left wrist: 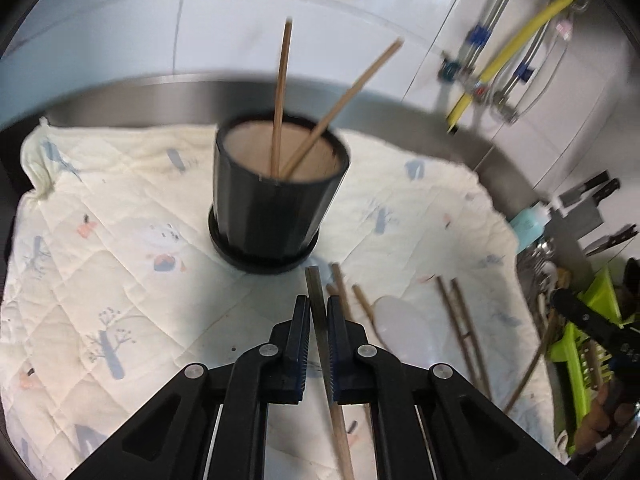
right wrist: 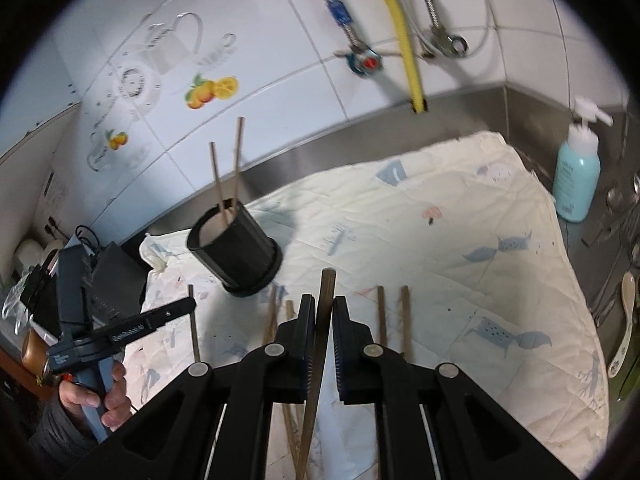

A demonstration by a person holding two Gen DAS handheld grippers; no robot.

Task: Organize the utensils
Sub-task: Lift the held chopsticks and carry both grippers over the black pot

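Observation:
A black holder cup (left wrist: 276,200) stands on the quilted cloth (left wrist: 100,240) with two chopsticks (left wrist: 280,96) upright in it; it also shows in the right wrist view (right wrist: 236,252). My left gripper (left wrist: 318,308) is shut on a chopstick (left wrist: 316,304), just in front of the cup. My right gripper (right wrist: 320,312) is shut on another chopstick (right wrist: 326,296), right of the cup. Several loose chopsticks (left wrist: 460,320) and a white spoon (left wrist: 400,324) lie on the cloth. The left gripper also shows at the left of the right wrist view (right wrist: 176,308).
A blue soap bottle (right wrist: 576,176) stands at the back right corner. A green rack (left wrist: 588,320) with utensils and knives (left wrist: 592,200) is at the right. Hoses (right wrist: 404,32) hang on the tiled wall. A white spoon (right wrist: 624,320) lies beside the cloth (right wrist: 440,240).

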